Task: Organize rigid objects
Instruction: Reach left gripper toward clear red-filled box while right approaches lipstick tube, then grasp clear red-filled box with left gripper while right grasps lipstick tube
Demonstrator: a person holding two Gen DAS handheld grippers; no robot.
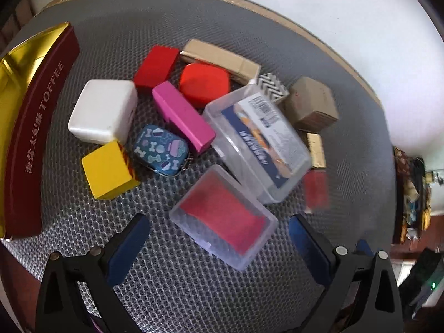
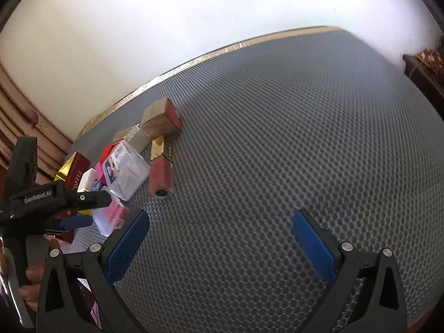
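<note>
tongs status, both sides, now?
Left tongs: open, holding nothing, poised over the clear case with red insert.
Right tongs: open, empty, over bare grey mat.

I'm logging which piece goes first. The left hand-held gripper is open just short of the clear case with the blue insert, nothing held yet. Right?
One detail is off: the insert is red, not blue. In the left wrist view, the left hand-held gripper is open just short of the clear case with the red insert, nothing held. The blue-labelled clear box lies farther away.
</note>
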